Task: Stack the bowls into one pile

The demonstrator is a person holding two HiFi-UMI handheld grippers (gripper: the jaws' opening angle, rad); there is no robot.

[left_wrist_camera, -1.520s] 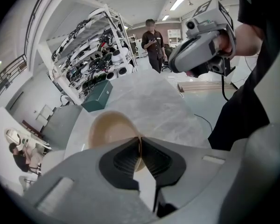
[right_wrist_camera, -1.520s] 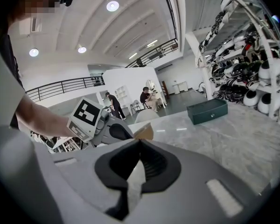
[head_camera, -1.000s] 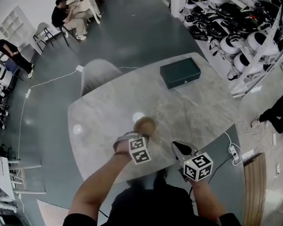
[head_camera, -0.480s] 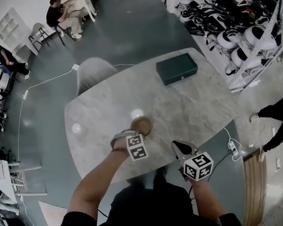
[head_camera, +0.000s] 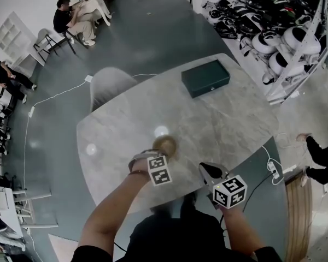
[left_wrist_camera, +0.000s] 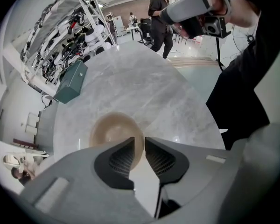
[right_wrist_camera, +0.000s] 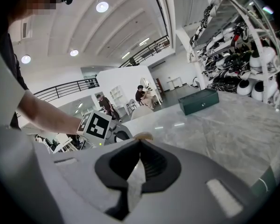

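Observation:
A tan bowl (head_camera: pixel 165 144) sits on the marble table (head_camera: pixel 218 124), near its front edge; whether others are nested in it I cannot tell. My left gripper (head_camera: pixel 154 154) points steeply down over the bowl's near rim. In the left gripper view the bowl (left_wrist_camera: pixel 113 132) lies just beyond the left gripper (left_wrist_camera: pixel 140 143). Its jaws are opening: the rim runs up into the narrow gap and the pads stand off it. My right gripper (head_camera: pixel 205 171) hovers to the right, shut on nothing. In the right gripper view the right gripper (right_wrist_camera: pixel 140 142) faces the bowl's edge (right_wrist_camera: pixel 143 136) and the left gripper (right_wrist_camera: pixel 113 134).
A dark green box (head_camera: pixel 205 78) lies at the table's far right. A grey chair (head_camera: pixel 112 86) stands at the far edge. Shelves of white gear (head_camera: pixel 273 37) line the right. A power strip (head_camera: pixel 273 168) and cables lie on the floor. People sit far left.
The left gripper and the bowl have sunk slightly toward the table. The right gripper has stayed put. A person at the right edge has moved.

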